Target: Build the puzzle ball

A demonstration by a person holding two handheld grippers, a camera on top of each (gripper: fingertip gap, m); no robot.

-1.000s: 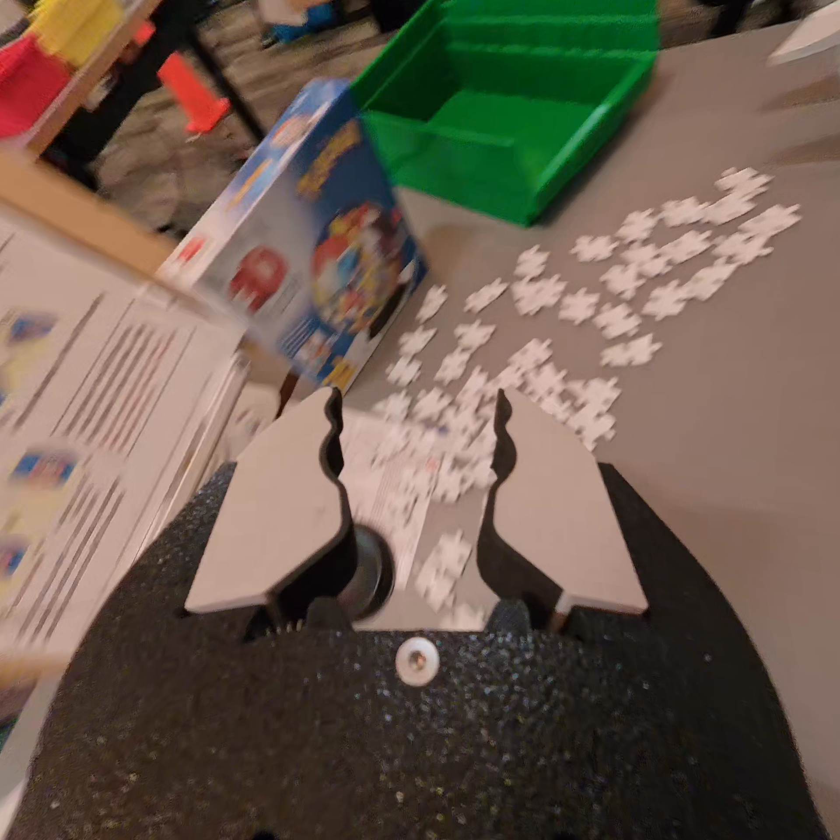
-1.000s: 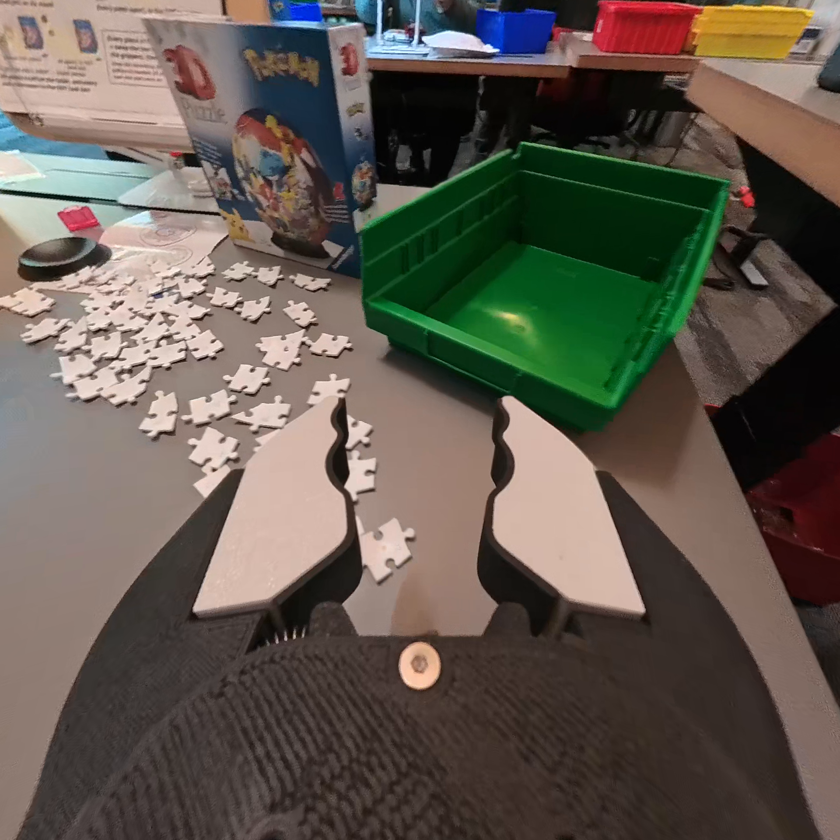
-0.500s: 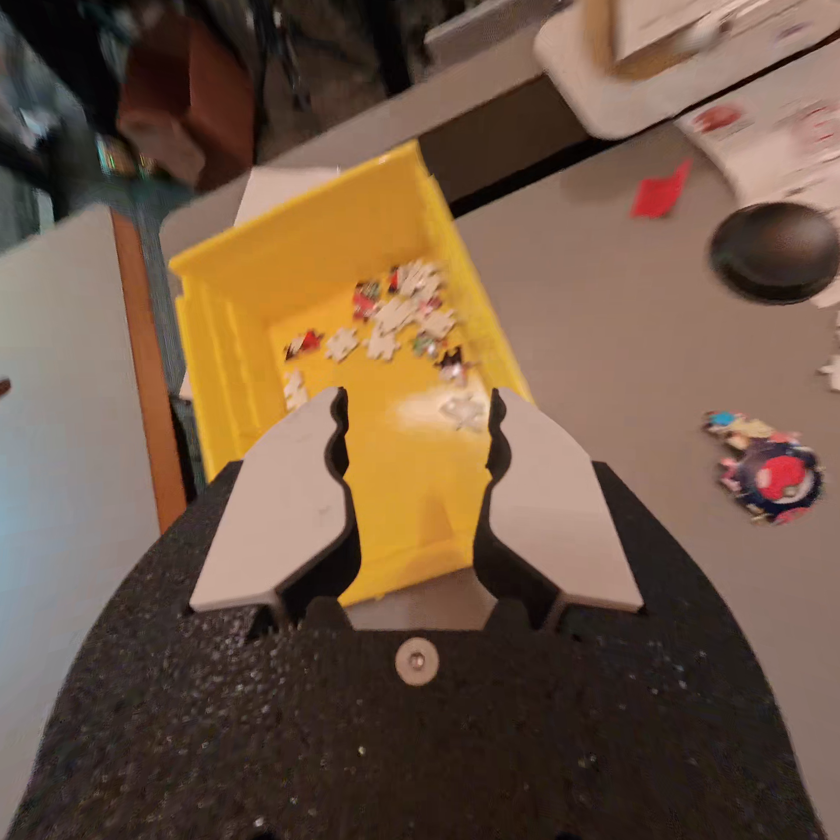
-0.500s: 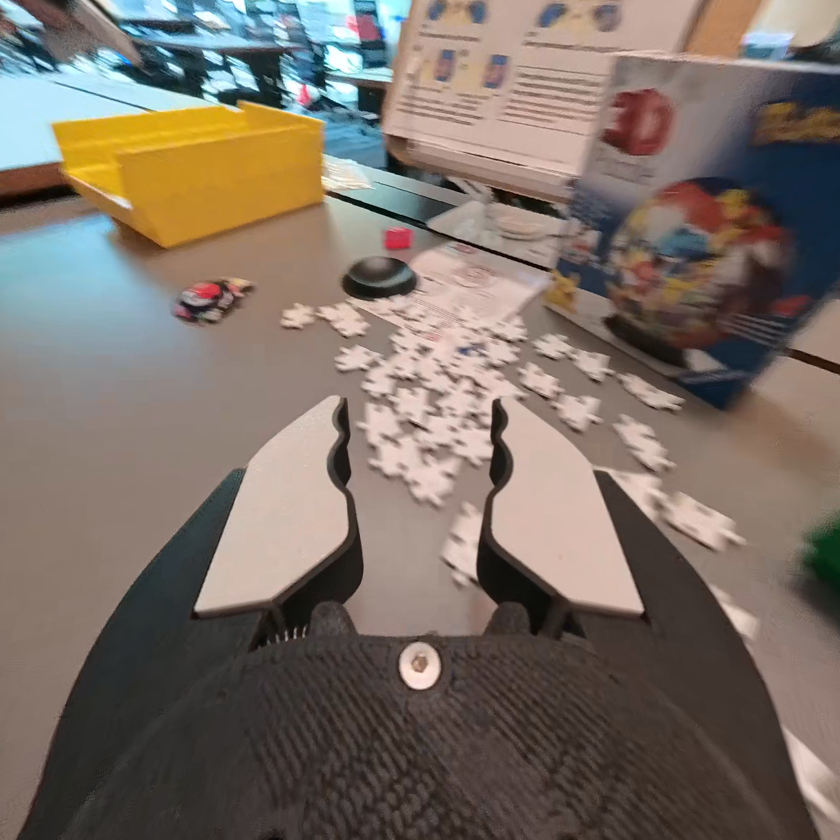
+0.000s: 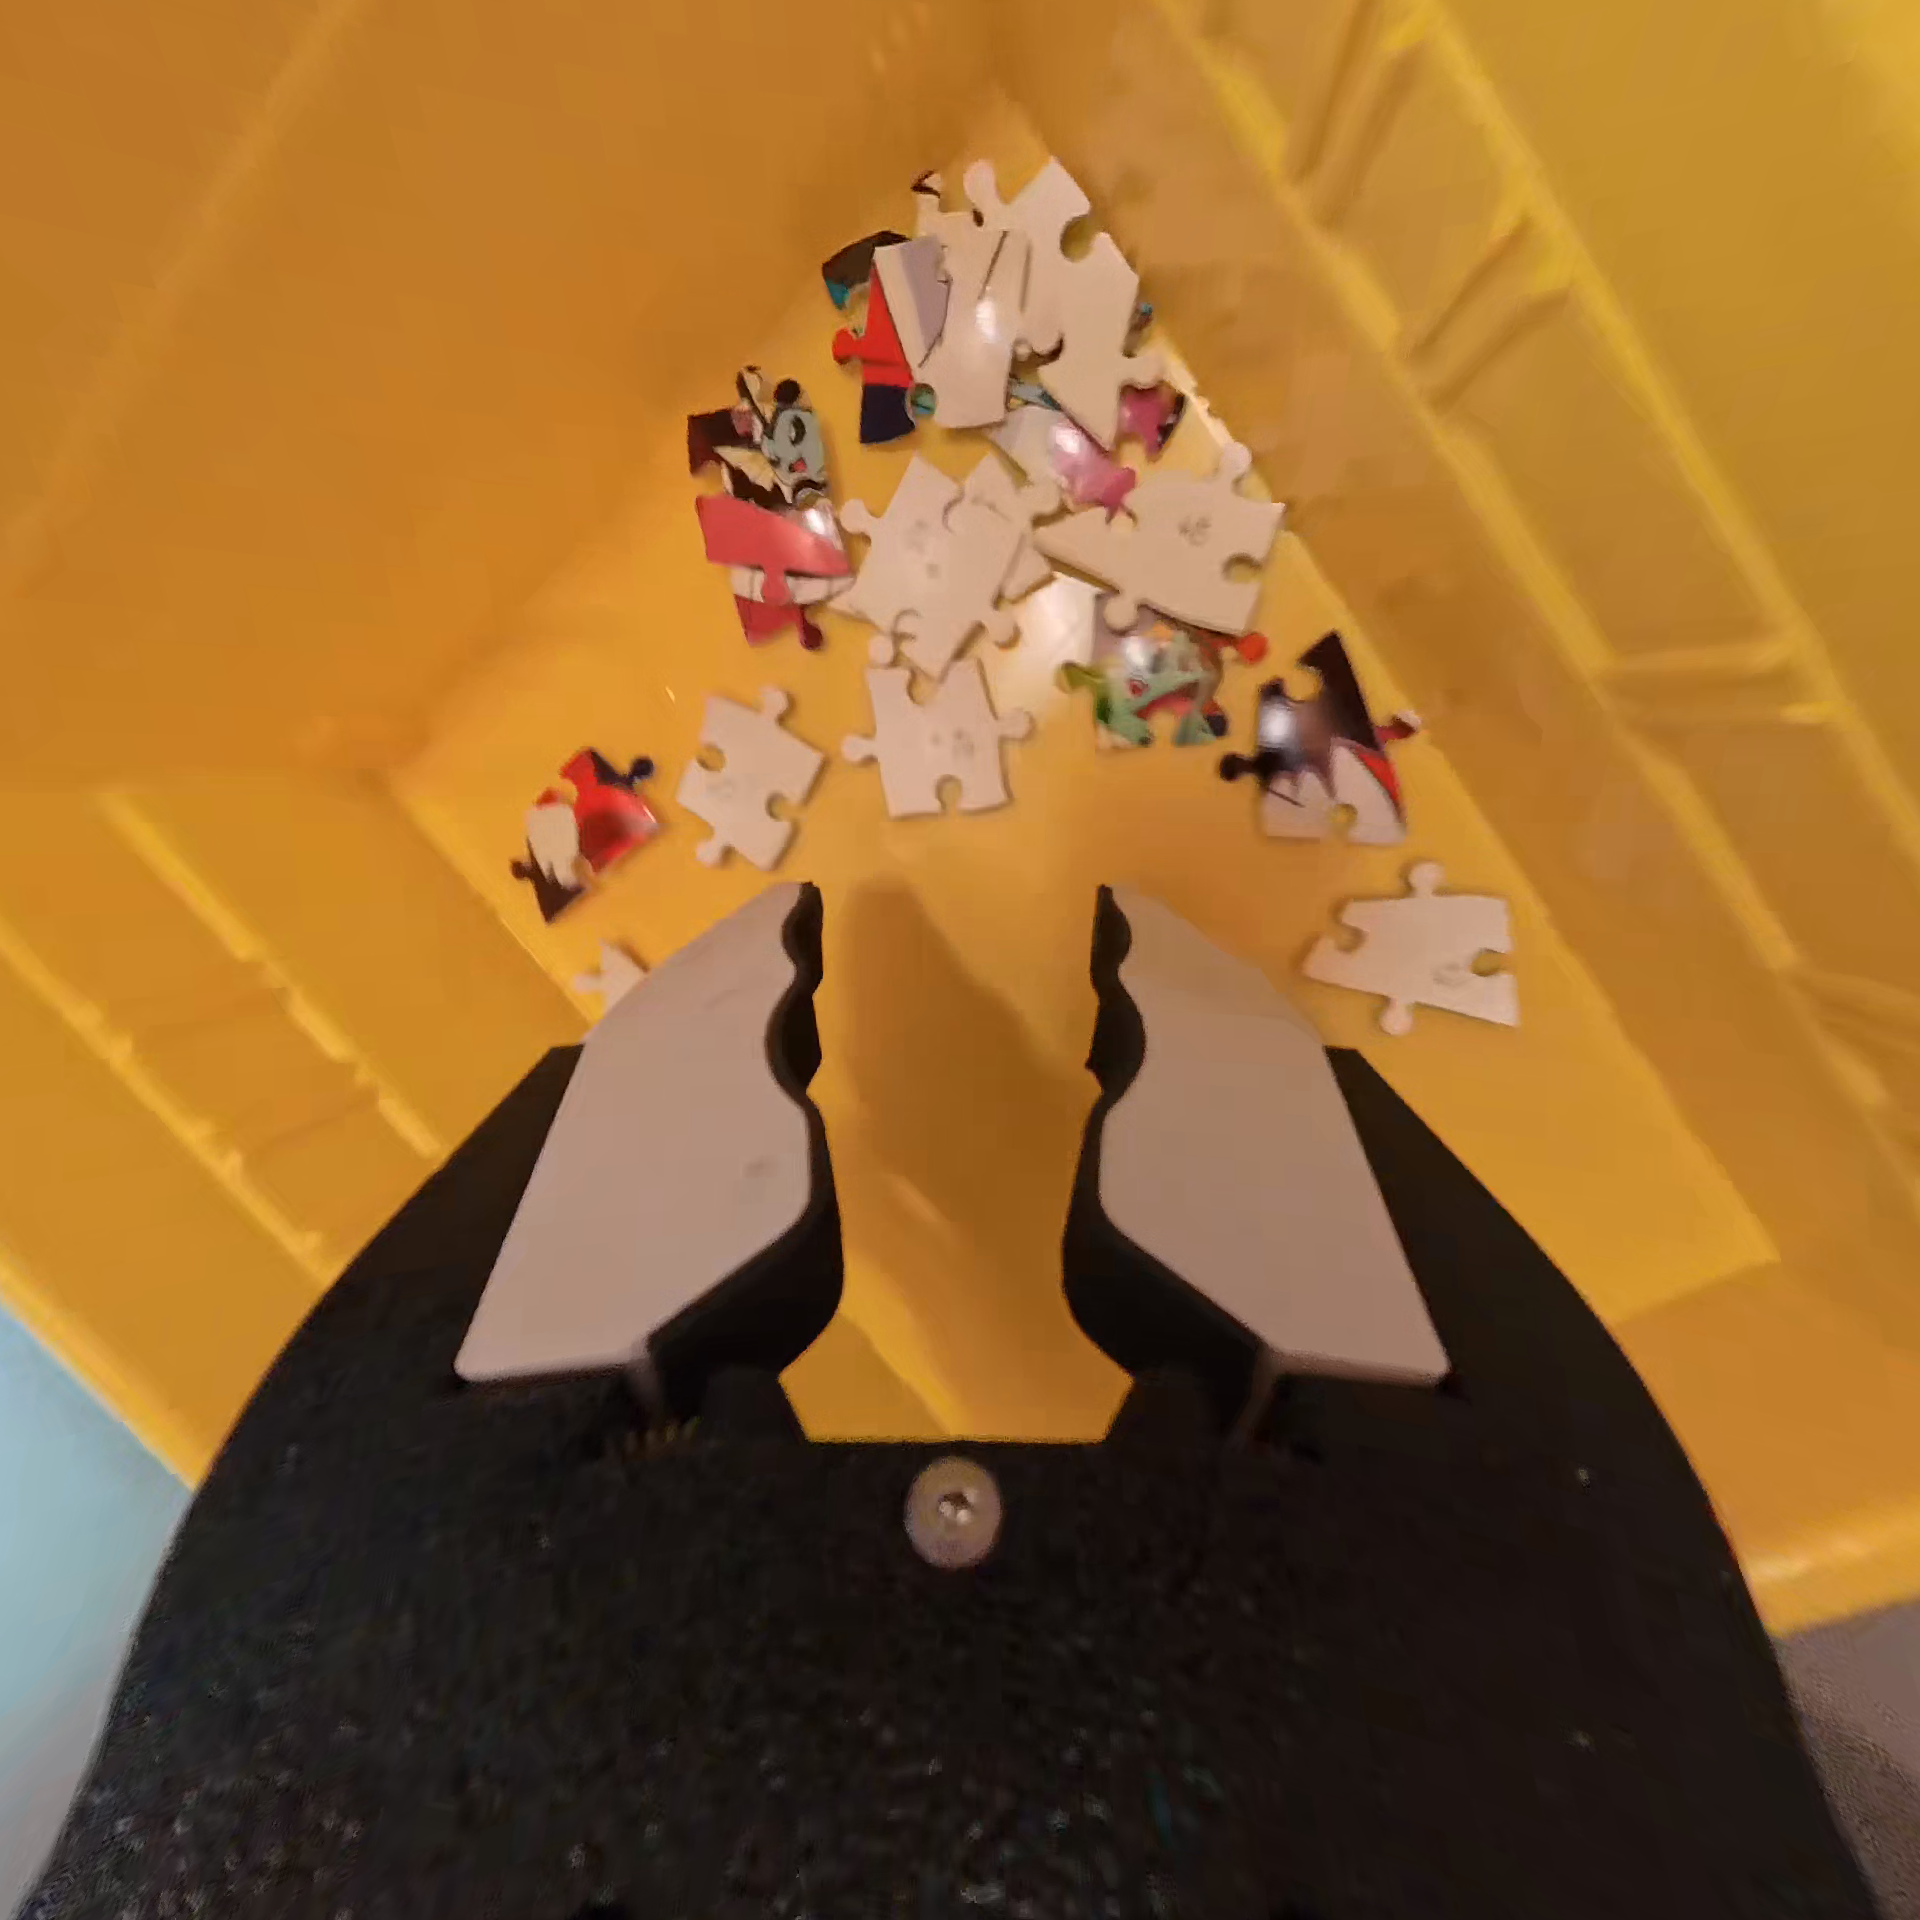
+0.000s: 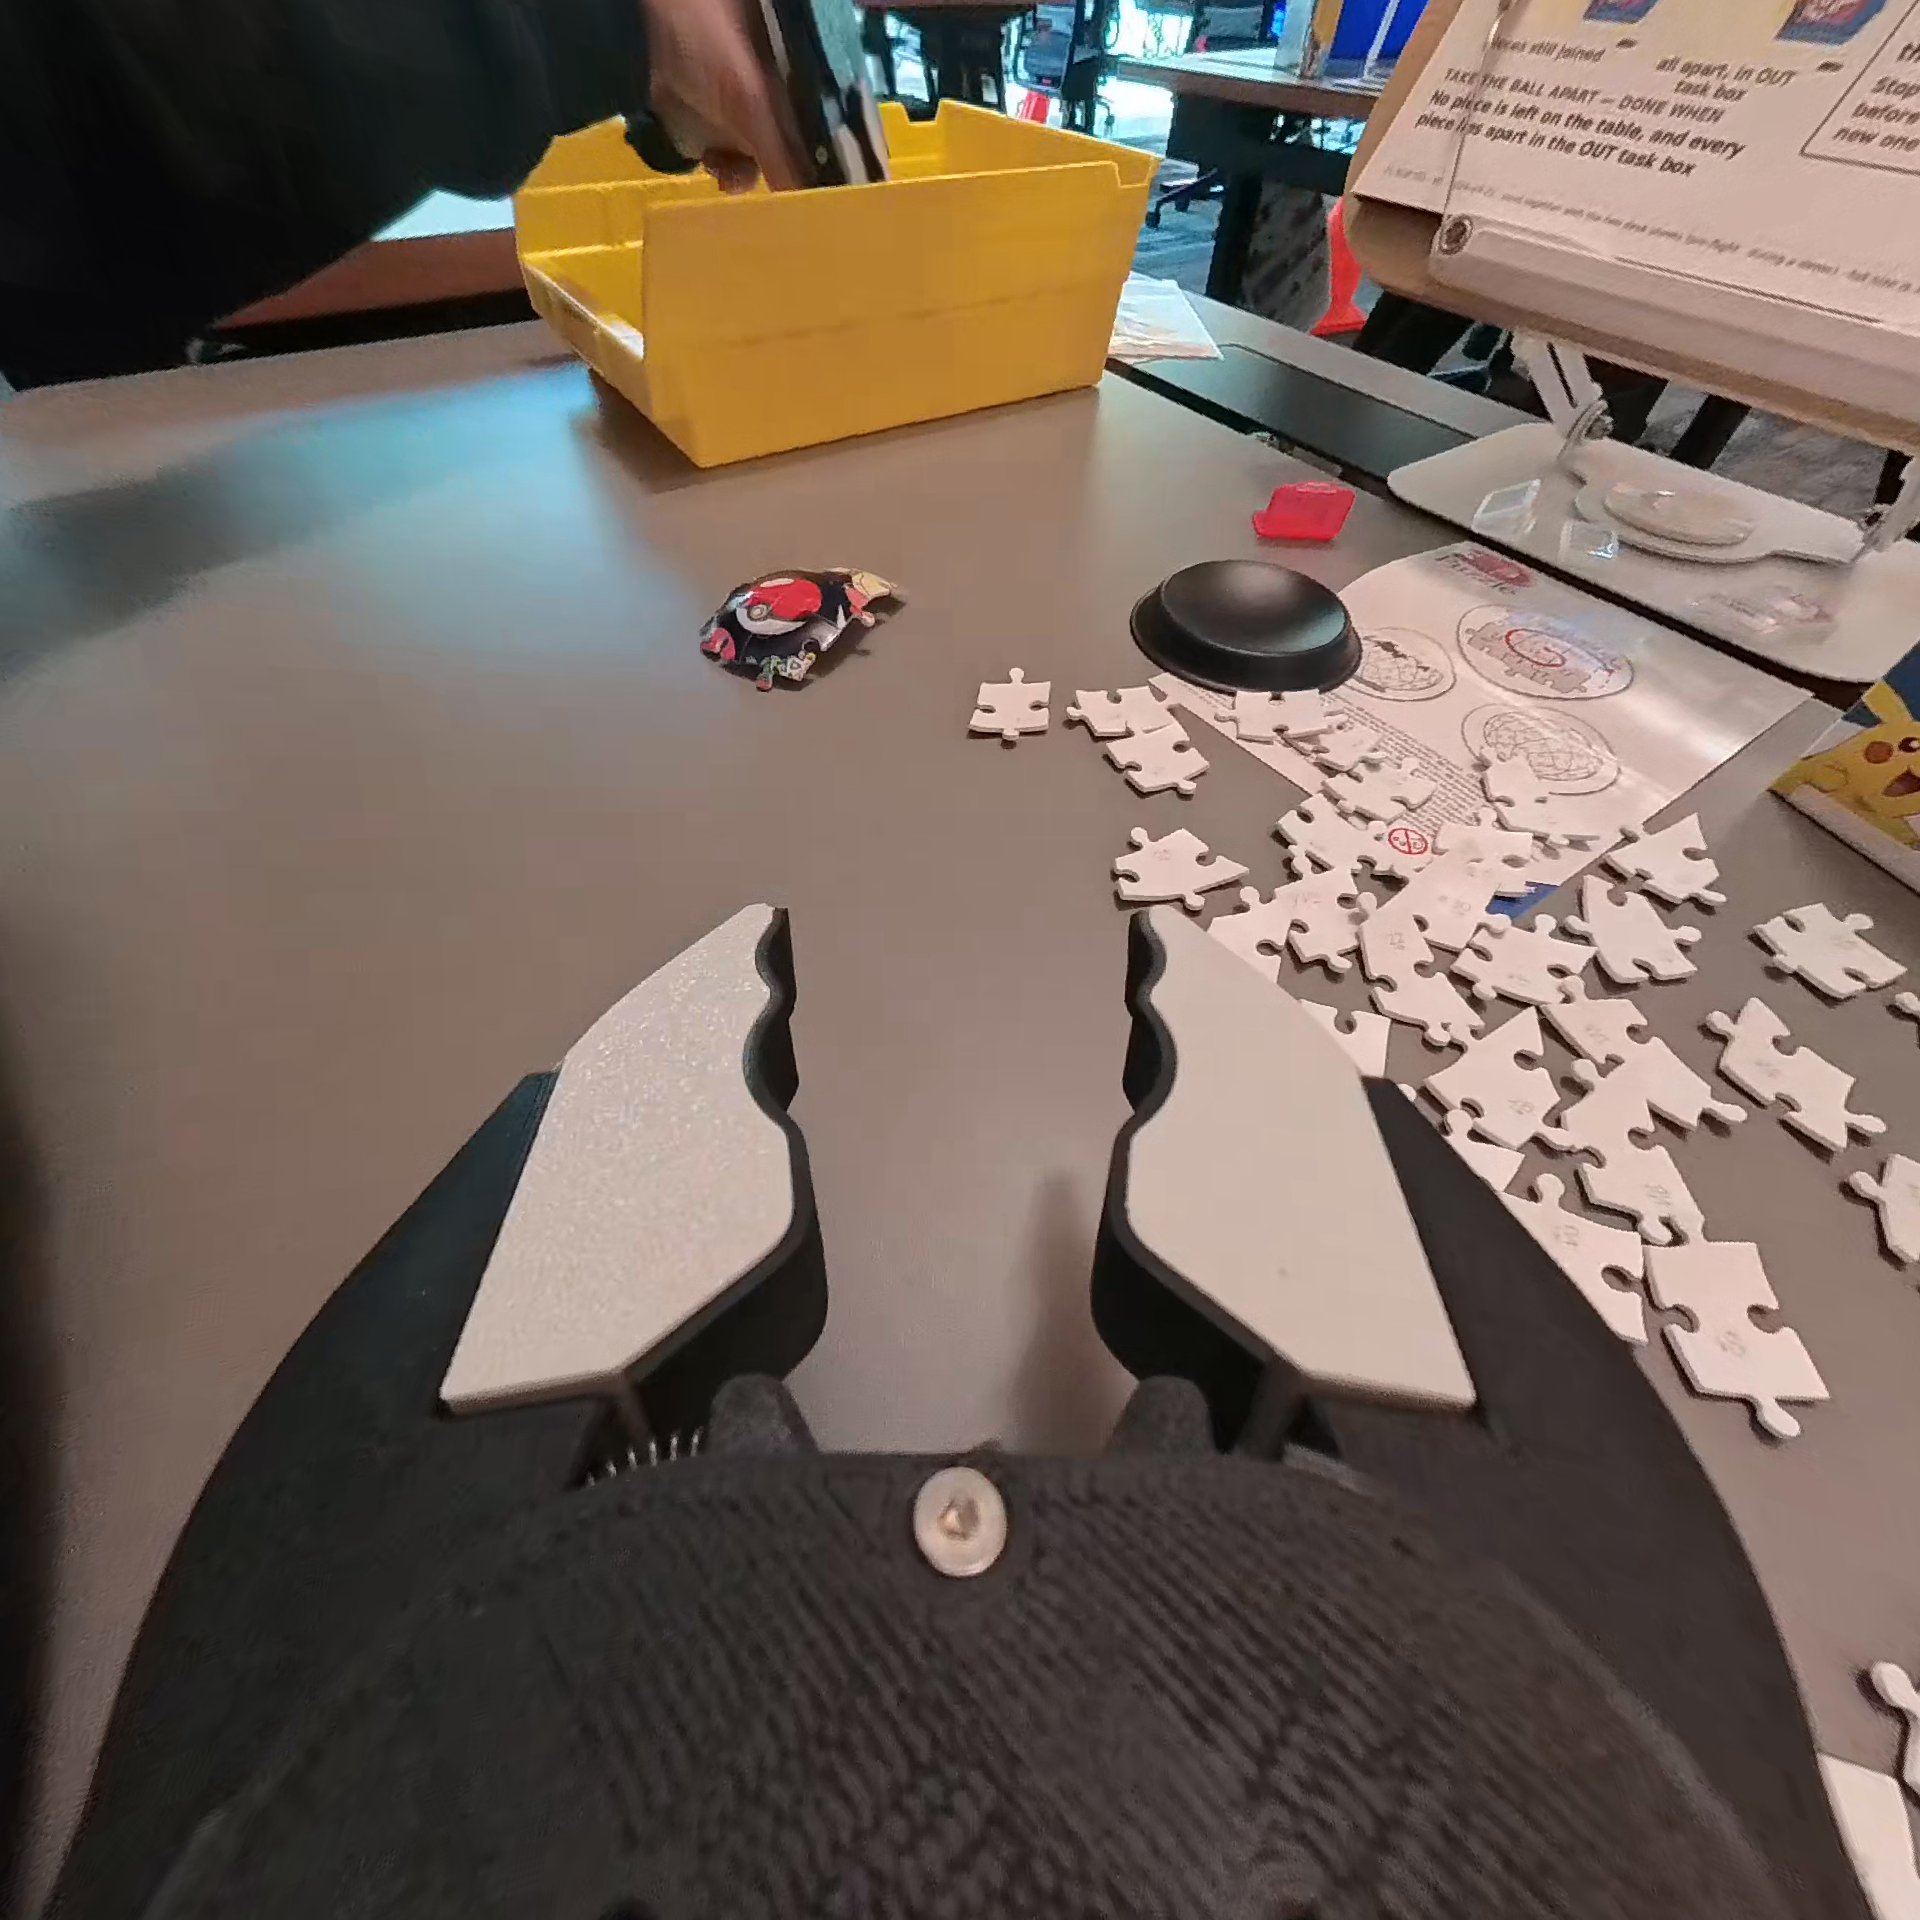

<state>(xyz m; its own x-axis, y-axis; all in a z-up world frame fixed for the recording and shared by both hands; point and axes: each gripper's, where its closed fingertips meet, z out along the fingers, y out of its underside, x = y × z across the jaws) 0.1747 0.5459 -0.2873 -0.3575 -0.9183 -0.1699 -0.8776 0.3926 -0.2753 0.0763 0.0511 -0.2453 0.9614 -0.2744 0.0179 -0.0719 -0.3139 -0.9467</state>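
My left gripper (image 5: pixel 956 914) is open and empty, pointing down inside the yellow bin (image 5: pixel 312 416), just short of several loose puzzle pieces (image 5: pixel 940 743) on its floor, some white side up, some printed. My right gripper (image 6: pixel 956 920) is open and empty, low over the grey table (image 6: pixel 416 831). Ahead of it lies a small joined patch of printed pieces (image 6: pixel 795 623). Many white face-down pieces (image 6: pixel 1507 987) are scattered to its right. The yellow bin (image 6: pixel 883 301) stands at the far side, with a hand holding the left gripper (image 6: pixel 821 114) reaching into it.
A black round stand (image 6: pixel 1242 623) sits on a printed instruction sheet (image 6: pixel 1538 675). A small red item (image 6: pixel 1304 511) lies behind it. A sign on a clear stand (image 6: pixel 1683 208) is at the far right, and a corner of the puzzle box (image 6: pixel 1870 769) at the right edge. Across from one pair of fingers to the other is roughly 50 cm. The small red item (image 6: pixel 1304 511) is about 30 cm from both grippers' fingertips.
My left gripper swung from the white pieces to the yellow bin and dropped inside it. My right gripper turned left from the green bin toward the table's middle. Both stayed open.
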